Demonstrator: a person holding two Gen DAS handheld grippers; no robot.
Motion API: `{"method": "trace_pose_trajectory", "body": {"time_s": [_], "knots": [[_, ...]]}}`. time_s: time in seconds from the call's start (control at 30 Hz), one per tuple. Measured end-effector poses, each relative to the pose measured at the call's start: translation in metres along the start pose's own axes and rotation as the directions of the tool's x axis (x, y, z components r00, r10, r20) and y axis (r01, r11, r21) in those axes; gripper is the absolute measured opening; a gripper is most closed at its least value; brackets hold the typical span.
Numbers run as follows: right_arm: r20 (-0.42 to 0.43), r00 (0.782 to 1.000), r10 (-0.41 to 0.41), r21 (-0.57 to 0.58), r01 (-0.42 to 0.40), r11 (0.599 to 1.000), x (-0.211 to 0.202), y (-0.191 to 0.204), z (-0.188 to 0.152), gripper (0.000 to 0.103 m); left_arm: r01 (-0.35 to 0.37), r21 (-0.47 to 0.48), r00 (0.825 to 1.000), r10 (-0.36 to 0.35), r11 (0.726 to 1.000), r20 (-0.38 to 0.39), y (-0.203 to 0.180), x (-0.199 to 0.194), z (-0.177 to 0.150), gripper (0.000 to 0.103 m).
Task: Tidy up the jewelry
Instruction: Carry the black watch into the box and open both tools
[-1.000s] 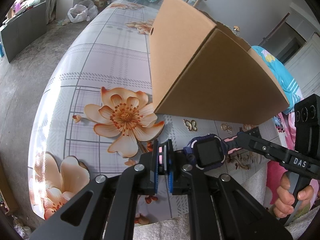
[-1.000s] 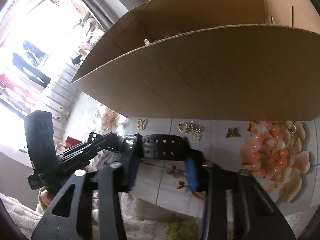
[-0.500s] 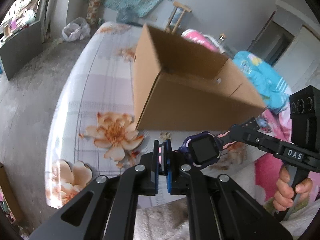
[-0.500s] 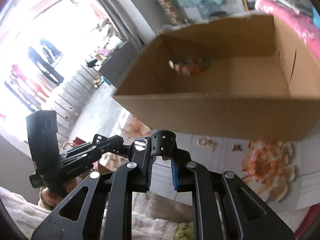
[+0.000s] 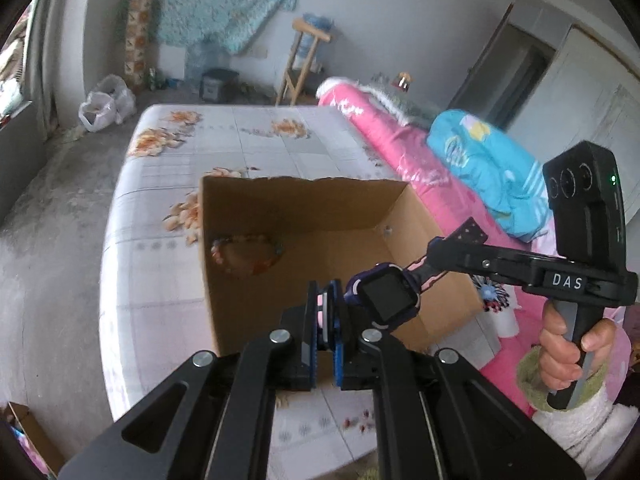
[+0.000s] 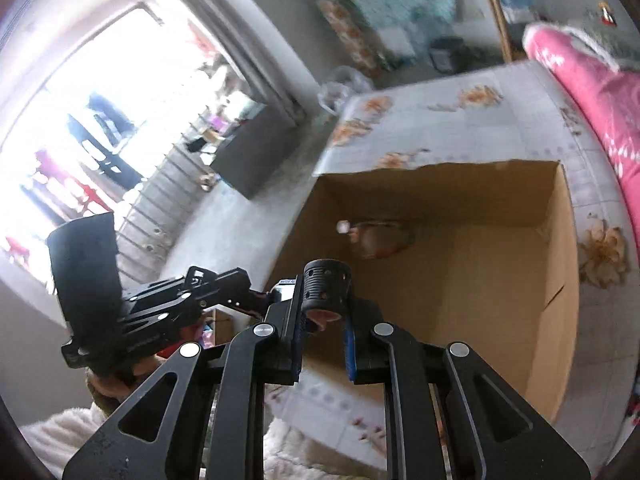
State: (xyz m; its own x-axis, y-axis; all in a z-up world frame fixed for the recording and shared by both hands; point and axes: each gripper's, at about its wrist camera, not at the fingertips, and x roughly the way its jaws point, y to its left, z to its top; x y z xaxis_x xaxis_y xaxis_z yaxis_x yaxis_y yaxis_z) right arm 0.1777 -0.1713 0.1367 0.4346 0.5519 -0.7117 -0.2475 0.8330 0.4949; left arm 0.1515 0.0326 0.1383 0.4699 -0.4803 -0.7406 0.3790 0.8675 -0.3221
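A purple and pink smartwatch hangs between both grippers above the near edge of an open cardboard box. My left gripper is shut on one pink strap end. My right gripper is shut on the other strap, which shows as a black perforated loop in the right wrist view between its fingers. A beaded bracelet lies inside the box by its left wall; it also shows blurred in the right wrist view.
The box stands on a floral cloth-covered table. Pink bedding and a blue cushion lie to the right. A white plastic bag sits on the floor beyond the table.
Both grippers have risen with the watch from table level beside the box to above its open top. The box interior and bracelet came into view.
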Motion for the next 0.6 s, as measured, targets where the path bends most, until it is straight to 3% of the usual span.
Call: {"method": "trace_pose_trajectory", "body": {"time_s": [0.17,0.37,0.47,0.53,0.6], "knots": [[-0.094,0.990,-0.104,0.015,0.106,0.994,0.034,-0.037,0.028,0.014,-0.048,0.001,0.988,0.048,0.999,-0.148,0.002,0.070,0.036,0.005],[-0.194,0.955,-0.224,-0.019,0.225,0.974,0.073,-0.074,0.041,0.018,-0.118,0.016,0.944,0.117,0.993,-0.309,0.007,0.143,0.054,0.005],[-0.229,0.936,-0.266,-0.046,0.263,0.964,0.086,-0.085,0.043,0.025,-0.144,0.021,0.919,0.142,0.989,-0.367,0.011,0.169,0.055,0.006],[-0.228,0.920,-0.320,-0.091,0.307,0.947,0.094,-0.088,0.043,0.034,-0.158,0.030,0.906,0.157,0.987,-0.393,0.012,0.182,0.054,0.011],[-0.213,0.909,-0.358,-0.132,0.336,0.932,0.098,-0.087,0.043,0.036,-0.173,0.027,0.896,0.169,0.985,-0.411,0.015,0.190,0.053,0.031]]}}
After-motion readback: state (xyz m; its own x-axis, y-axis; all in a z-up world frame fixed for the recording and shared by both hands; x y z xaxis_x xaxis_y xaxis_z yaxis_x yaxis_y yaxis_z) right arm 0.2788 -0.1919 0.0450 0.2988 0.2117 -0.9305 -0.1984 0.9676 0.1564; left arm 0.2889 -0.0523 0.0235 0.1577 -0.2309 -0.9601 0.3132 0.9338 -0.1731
